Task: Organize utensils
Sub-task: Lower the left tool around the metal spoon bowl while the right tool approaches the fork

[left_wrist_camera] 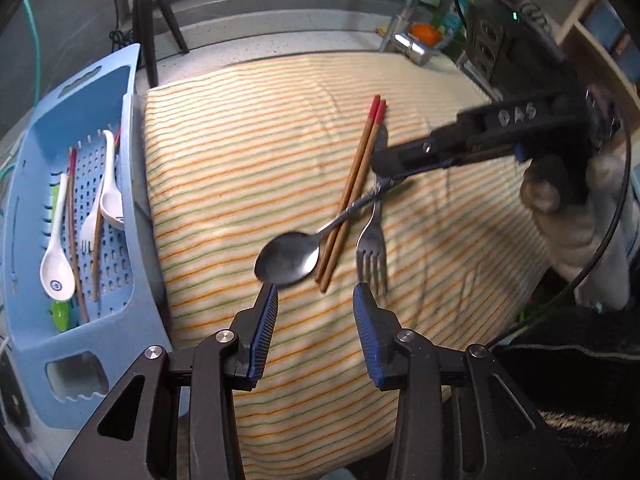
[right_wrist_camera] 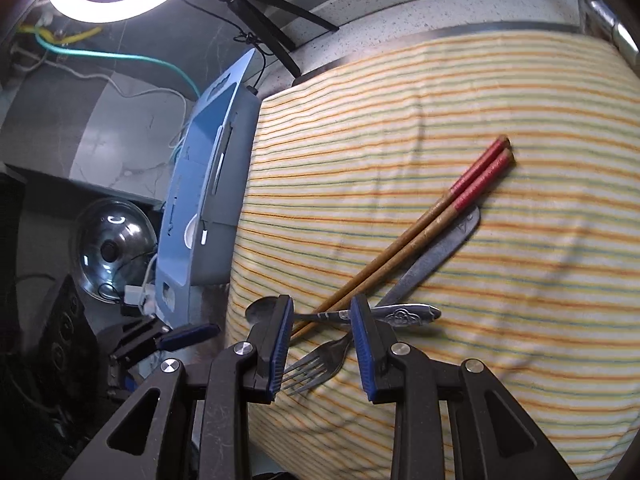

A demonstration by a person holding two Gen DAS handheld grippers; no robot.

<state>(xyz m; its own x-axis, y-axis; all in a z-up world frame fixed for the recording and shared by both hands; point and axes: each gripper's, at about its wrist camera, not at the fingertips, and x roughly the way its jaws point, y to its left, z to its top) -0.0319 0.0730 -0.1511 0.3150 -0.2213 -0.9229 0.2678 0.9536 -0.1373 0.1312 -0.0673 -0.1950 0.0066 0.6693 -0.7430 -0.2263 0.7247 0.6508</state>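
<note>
While left view shows tray (left_wrist_camera: pixel 132 184) contents | right view: its wall only

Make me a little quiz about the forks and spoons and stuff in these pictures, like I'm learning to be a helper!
1. True or false: the shiny metal spoon lies across the pair of red-tipped wooden chopsticks.
2. Pick one: where are the white ceramic spoons? A in a cup; B in the light blue plastic tray; C on a plate.
3. Fill the gap: the right gripper is open, with its fingers on either side of the metal spoon's ____.

Key: 1 true; 2 B; 3 handle.
</note>
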